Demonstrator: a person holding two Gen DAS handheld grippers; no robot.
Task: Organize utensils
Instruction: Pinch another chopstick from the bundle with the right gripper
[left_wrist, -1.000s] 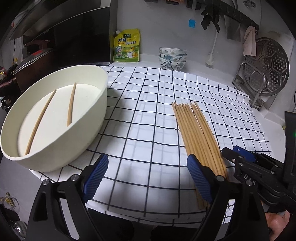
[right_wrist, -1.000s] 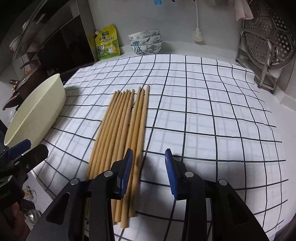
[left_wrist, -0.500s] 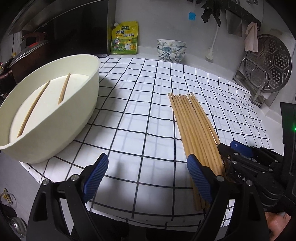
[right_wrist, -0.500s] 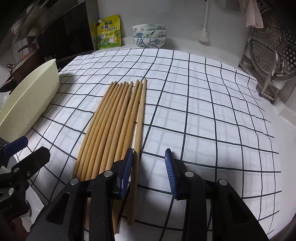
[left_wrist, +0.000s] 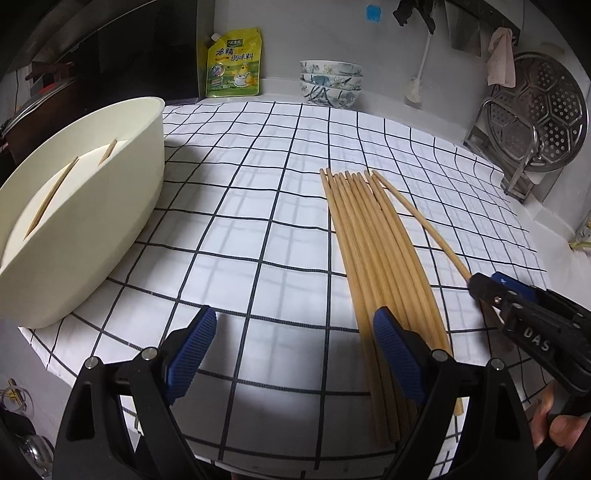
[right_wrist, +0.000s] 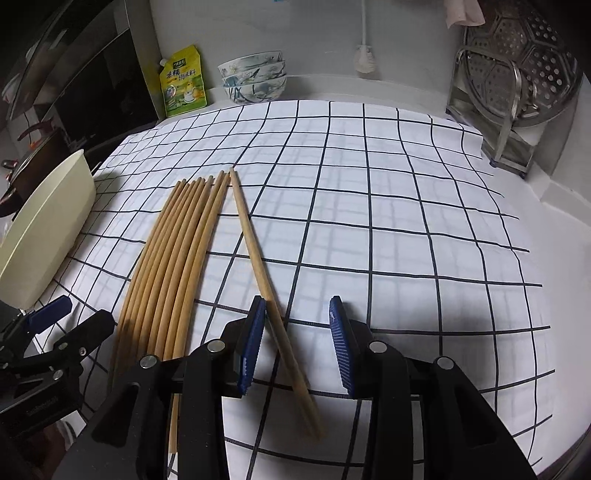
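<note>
Several wooden chopsticks lie side by side on the checked cloth; they also show in the right wrist view. One chopstick is splayed off to the right of the bundle and lies between the open jaws of my right gripper, touching its left pad. It also shows in the left wrist view. My left gripper is open and empty, just left of the bundle's near ends. A cream oval basin at the left holds two chopsticks.
A yellow seasoning pouch and stacked patterned bowls stand at the back wall. A metal rack with a steamer plate stands at the right. The cloth's front edge hangs off the counter near the grippers.
The rightmost chopstick has swung away from the bundle and now lies between my right gripper's jaws. The right gripper has opened wider. The left gripper has shifted slightly toward the bundle.
</note>
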